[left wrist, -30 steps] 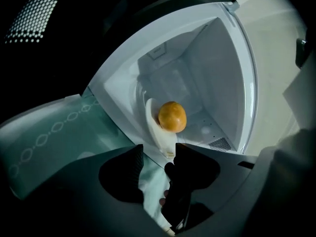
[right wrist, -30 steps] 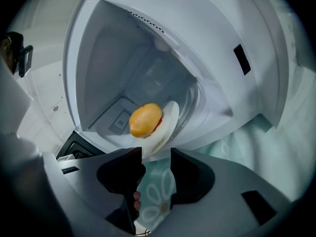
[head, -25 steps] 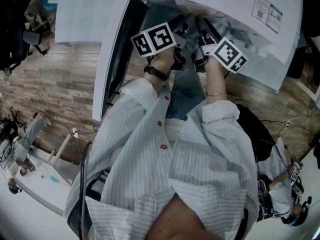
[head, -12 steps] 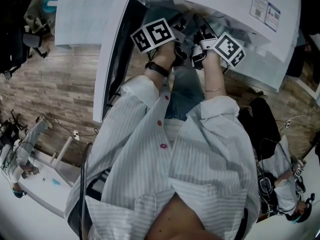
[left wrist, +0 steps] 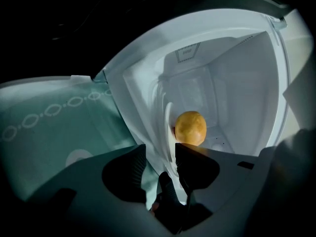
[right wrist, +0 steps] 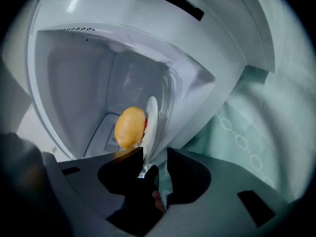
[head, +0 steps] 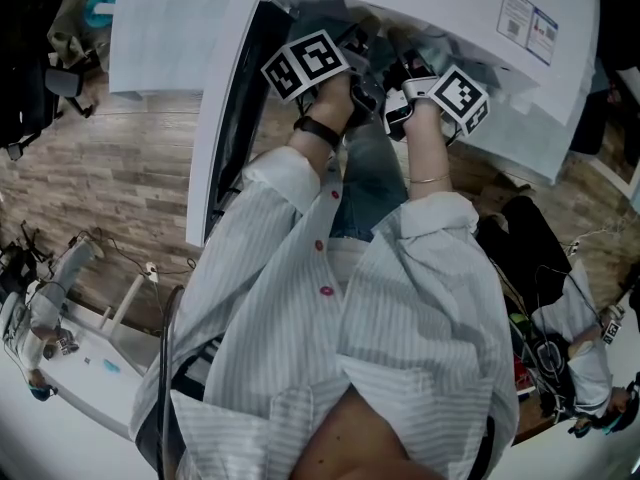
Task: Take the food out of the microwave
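Note:
A round yellow-orange food (left wrist: 190,128) (right wrist: 130,127) lies on a white plate (left wrist: 168,132) (right wrist: 151,125) inside the white microwave (head: 450,8). Both gripper views are rolled, so the plate shows edge-on. My left gripper (left wrist: 161,164) is open with the plate's rim between its jaws, close against one of them. My right gripper (right wrist: 155,164) is at the opposite rim; its jaws have just been closing, with the rim between them and a gap still showing. In the head view both marker cubes (head: 305,65) (head: 460,98) sit at the microwave's mouth, and the jaws are hidden inside.
The microwave door (head: 225,118) hangs open at the left of the head view. The cavity walls (left wrist: 232,83) close in around the plate. A pale green patterned surface (left wrist: 49,127) (right wrist: 256,132) lies under the opening. Wooden floor (head: 100,188) and a white table (head: 90,368) lie behind.
Both marker cubes have edged a little toward the microwave's opening and rolled slightly. The plate and food remain in the cavity.

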